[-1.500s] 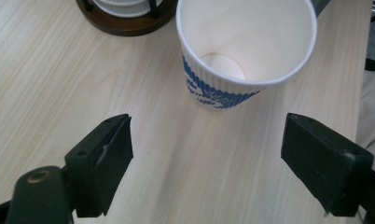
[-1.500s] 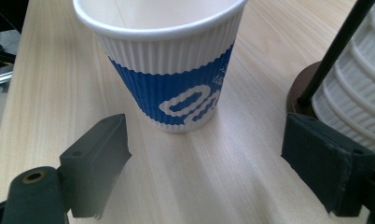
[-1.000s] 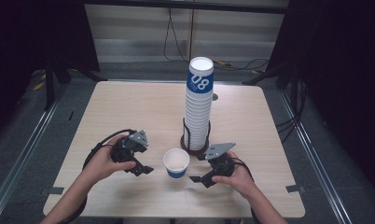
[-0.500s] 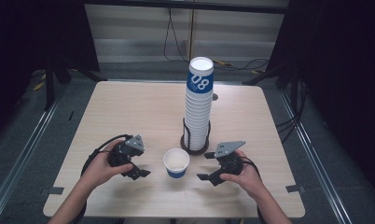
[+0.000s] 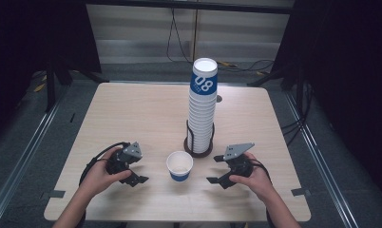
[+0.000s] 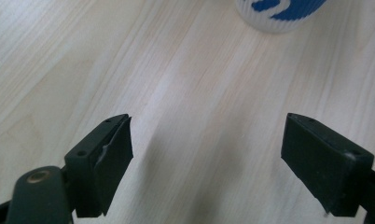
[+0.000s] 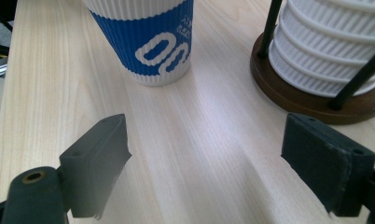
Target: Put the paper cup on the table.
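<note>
the left gripper [image 5: 137,173] sits low over the near left part of the table [image 5: 132,109], held in the person's left hand [image 5: 101,175], its cable looping out to the left. its jaws stand wide apart with bare wood between them; in the left gripper view [image 6: 206,149] the foot of the cup [image 6: 281,14] shows ahead, well clear of the jaws

the cup [image 5: 179,165], white with a blue band, stands upright and open-mouthed on the table near the front edge, between the two grippers and touching neither. just behind it and a little to the right stands the stack [image 5: 202,109] of like cups, tall and upright, in a dark round holder [image 5: 198,151] with thin black rods

the right gripper [image 5: 220,170] is near the cup's right side, held in the right hand [image 5: 255,178], a grey plate on top. its jaws are also spread wide and grip nothing; in the right gripper view [image 7: 204,158] the cup [image 7: 143,42] stands ahead at the left, the holder [image 7: 307,100] and the stack's lowest cups [image 7: 330,46] at the right, with bare table between the jaws
</note>
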`<state>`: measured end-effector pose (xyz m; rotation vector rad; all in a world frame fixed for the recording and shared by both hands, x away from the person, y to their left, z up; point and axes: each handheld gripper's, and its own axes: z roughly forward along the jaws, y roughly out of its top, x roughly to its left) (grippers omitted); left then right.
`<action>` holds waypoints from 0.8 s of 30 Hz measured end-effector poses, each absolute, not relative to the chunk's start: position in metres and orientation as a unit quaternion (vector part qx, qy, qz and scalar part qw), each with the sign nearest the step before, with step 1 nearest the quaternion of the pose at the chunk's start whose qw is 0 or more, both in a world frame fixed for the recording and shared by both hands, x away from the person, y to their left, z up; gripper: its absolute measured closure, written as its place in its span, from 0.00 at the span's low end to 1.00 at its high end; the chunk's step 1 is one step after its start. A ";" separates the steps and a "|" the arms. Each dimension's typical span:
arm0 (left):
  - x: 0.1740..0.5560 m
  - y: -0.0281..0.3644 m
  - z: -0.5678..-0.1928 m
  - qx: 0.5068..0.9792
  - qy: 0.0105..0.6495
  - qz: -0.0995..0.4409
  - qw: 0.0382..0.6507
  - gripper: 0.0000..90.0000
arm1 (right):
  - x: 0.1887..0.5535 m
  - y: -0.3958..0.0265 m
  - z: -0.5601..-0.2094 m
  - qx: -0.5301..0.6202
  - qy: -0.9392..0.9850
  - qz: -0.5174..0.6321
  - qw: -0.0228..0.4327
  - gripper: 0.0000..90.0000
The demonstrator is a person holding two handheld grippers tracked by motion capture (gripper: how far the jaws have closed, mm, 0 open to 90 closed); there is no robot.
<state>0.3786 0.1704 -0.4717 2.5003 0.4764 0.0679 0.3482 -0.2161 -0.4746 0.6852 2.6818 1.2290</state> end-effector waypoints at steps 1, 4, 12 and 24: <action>0.379 0.171 -0.472 0.938 0.179 0.022 0.297 0.18 | 0.348 -0.217 -0.475 0.228 0.884 0.403 0.056 0.16; 0.380 0.175 -0.475 0.935 0.183 0.019 0.304 0.18 | 0.349 -0.221 -0.476 0.231 0.885 0.401 0.058 0.16; 0.380 0.185 -0.481 0.929 0.198 0.026 0.312 0.18 | 0.351 -0.239 -0.476 0.248 0.877 0.405 0.066 0.16; 0.382 0.194 -0.493 0.924 0.205 0.035 0.321 0.18 | 0.352 -0.264 -0.480 0.271 0.869 0.407 0.077 0.16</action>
